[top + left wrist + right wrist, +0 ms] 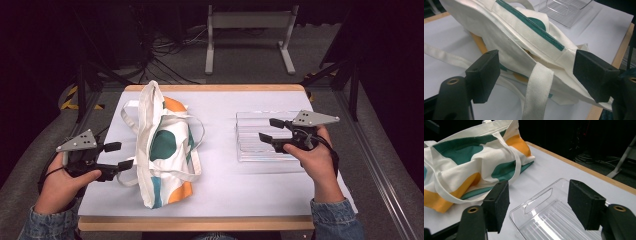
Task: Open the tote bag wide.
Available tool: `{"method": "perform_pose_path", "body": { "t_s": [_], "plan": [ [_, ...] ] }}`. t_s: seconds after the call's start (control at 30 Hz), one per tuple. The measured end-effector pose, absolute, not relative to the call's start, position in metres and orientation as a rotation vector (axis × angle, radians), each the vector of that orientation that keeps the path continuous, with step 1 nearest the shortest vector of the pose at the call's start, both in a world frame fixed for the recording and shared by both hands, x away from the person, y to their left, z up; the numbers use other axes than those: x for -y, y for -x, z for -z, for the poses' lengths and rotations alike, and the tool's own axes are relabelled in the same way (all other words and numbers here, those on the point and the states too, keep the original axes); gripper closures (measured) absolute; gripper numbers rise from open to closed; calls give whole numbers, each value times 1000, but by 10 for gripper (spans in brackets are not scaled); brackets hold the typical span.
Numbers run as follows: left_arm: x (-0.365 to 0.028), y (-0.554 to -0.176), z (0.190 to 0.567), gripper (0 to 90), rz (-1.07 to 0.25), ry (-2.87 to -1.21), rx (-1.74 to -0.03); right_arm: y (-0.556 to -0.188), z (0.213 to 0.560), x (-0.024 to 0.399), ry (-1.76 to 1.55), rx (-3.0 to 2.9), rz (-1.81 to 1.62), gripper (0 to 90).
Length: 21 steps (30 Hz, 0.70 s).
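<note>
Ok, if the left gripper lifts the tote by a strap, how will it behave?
The tote will probably sag and fold: its cloth already lies creased and slumped. The strap looks thin and limp, so it may slide between the pads. It lies flat, so it is likely light.

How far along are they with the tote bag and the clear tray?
Nothing looks done yet. The tote bag lies crumpled on the table, and the clear tray beside it is empty. In hand: the left gripper is open at the bag's near edge, the right gripper open over the tray. Still left: gripping anything at all.
</note>
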<state>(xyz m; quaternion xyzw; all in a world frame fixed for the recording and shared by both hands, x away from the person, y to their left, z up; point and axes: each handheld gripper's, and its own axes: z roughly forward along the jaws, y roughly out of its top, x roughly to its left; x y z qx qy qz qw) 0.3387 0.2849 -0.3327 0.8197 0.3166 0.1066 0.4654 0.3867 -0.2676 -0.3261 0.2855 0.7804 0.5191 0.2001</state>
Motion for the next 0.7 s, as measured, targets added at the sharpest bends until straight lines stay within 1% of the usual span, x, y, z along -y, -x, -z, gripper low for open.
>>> {"method": "perform_pose_path", "body": {
  "t_s": [0.53, 0.6, 0.7],
  "plan": [
    [-272, -354, 353, 262, -133, -2041, -793, -387, 327, 268, -809, -2174, -1440, 329],
    [-271, -354, 354, 302, -106, -2042, -791, -387, 328, 268, -808, -2176, -1441, 326],
    [-270, -354, 355, 409, -88, -2055, -772, -387, 328, 267, -809, -2176, -1440, 326]
  ]
}}
